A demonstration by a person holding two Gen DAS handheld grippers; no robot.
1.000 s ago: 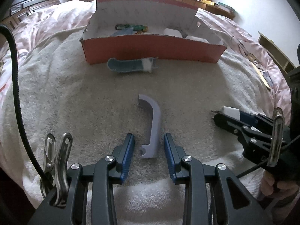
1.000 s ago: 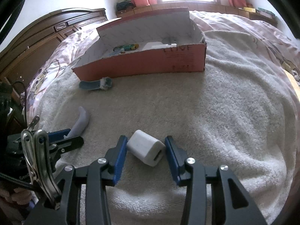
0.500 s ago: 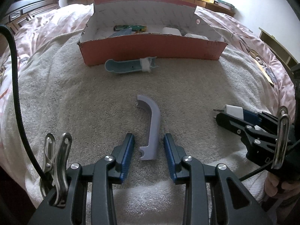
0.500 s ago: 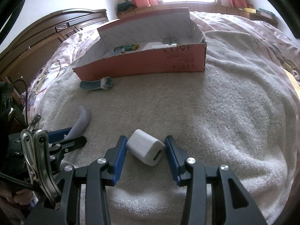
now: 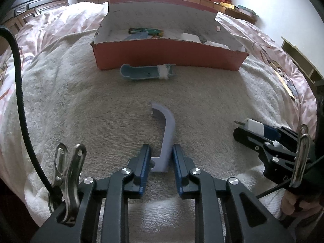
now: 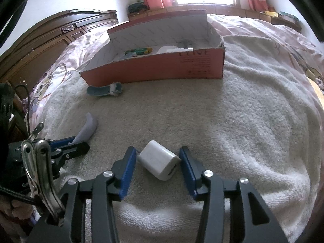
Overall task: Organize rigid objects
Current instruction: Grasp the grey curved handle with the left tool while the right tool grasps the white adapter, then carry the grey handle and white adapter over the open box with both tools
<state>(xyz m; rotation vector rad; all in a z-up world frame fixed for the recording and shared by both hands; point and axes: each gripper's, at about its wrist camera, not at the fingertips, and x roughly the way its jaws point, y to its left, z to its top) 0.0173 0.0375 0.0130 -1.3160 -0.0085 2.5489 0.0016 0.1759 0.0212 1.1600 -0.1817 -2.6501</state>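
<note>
Close in, the left gripper (image 5: 161, 158) straddles the near end of the lilac curved handle (image 5: 166, 139), whose long axis runs straight ahead along the fingers; its jaws have just been closing and sit just beside the piece, though I can't see that they pinch it. Beside it, the right gripper (image 6: 157, 162) has just eased wider, its fingers apart around the white charger cube (image 6: 160, 163), which lies skewed on the towel (image 6: 232, 131). Straight beyond both waits the red box (image 5: 168, 55), the blue piece (image 5: 146, 74) just before it.
</note>
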